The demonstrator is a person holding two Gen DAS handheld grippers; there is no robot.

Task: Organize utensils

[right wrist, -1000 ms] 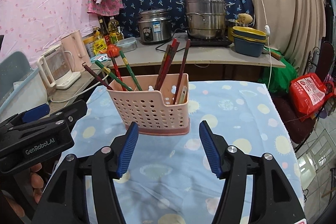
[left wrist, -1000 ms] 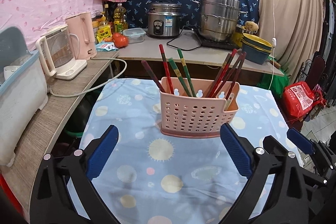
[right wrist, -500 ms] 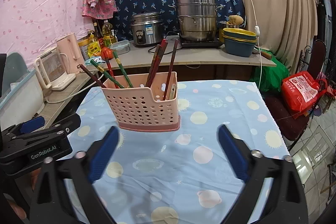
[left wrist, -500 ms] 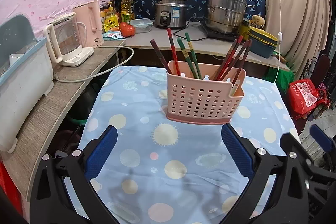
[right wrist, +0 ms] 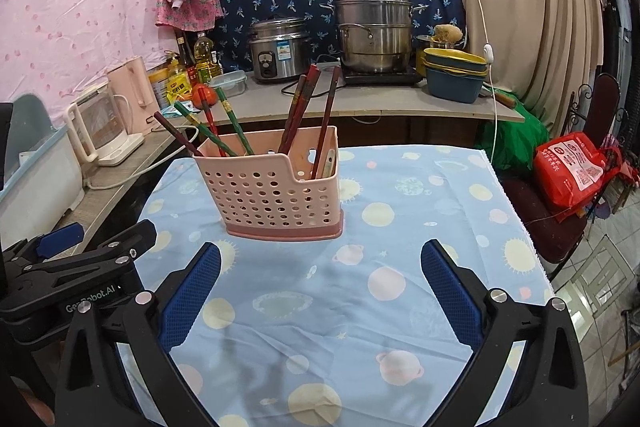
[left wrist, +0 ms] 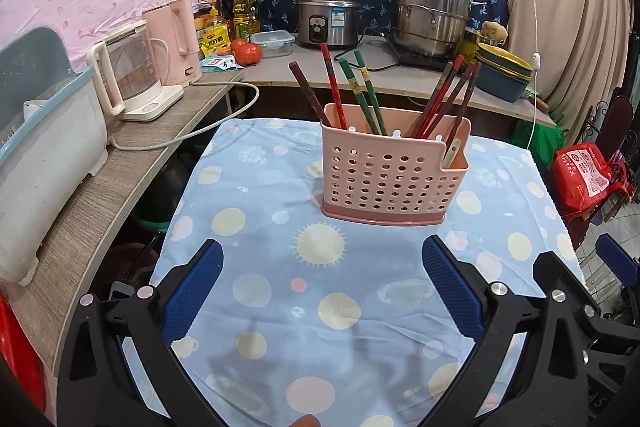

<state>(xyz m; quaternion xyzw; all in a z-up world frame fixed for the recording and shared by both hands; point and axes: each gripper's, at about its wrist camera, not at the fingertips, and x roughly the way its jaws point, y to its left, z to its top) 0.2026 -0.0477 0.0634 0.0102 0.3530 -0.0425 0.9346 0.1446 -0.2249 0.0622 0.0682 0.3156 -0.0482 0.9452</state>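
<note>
Chopsticks upright, leaning, in holder

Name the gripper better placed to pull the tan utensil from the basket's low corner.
Probably the right gripper: open, empty, with the tan utensil in the pink basket almost straight ahead; it sits off-centre for the left gripper.

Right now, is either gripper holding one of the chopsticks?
No: the left gripper and right gripper both gape empty over the tablecloth, while the chopsticks stand in the pink basket.

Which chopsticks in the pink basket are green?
The two green chopsticks leaning side by side in the left part of the pink basket. All the other chopsticks are red or dark brown.
</note>
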